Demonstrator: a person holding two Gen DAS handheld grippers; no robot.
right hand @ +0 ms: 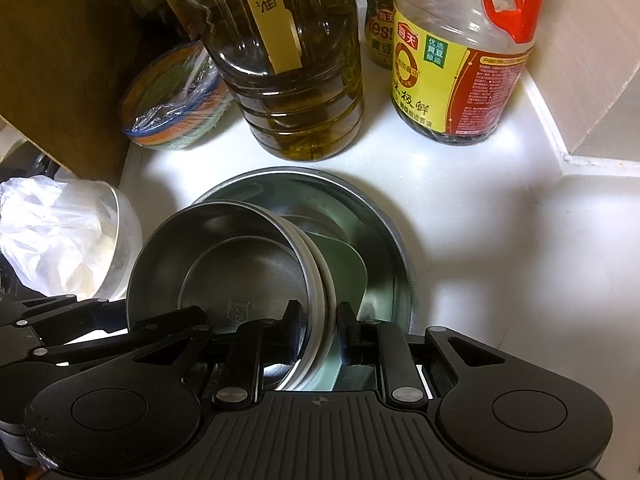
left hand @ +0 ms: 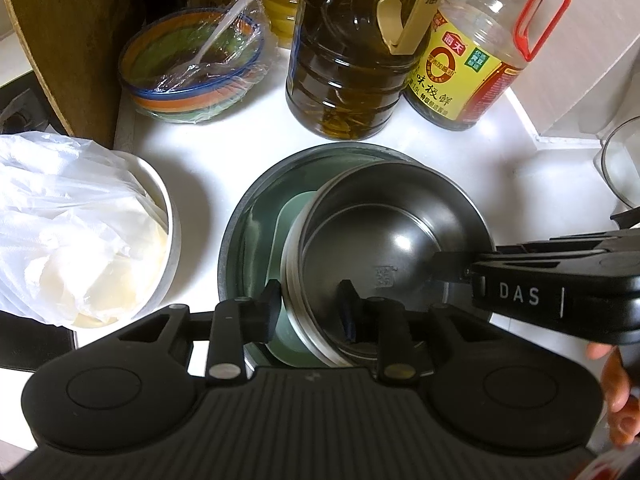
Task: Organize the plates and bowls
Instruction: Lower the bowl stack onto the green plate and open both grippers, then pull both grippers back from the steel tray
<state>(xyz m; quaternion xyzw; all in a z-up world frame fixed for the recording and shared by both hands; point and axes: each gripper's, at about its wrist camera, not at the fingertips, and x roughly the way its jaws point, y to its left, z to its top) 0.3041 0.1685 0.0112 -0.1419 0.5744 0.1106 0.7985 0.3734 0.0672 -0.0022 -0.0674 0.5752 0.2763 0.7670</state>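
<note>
A stack of steel bowls (left hand: 384, 240) tilts inside a large steel basin (left hand: 256, 200) on the white counter, with a pale green plate (left hand: 292, 216) under the stack. My left gripper (left hand: 310, 304) is shut on the stack's near rim, one finger outside and one inside. My right gripper (right hand: 318, 332) is shut on the stack's (right hand: 224, 264) opposite rim together with the green plate (right hand: 348, 264) inside the basin (right hand: 380, 208). The right gripper's arm also shows in the left wrist view (left hand: 540, 280).
Behind the basin stand a big oil bottle (left hand: 344, 64) and a soy sauce bottle (left hand: 468, 52). A striped bowl under cling film (left hand: 192, 68) sits far left. A white bowl with a plastic bag (left hand: 80, 232) is left of the basin. A wooden board (left hand: 60, 40) leans at the left.
</note>
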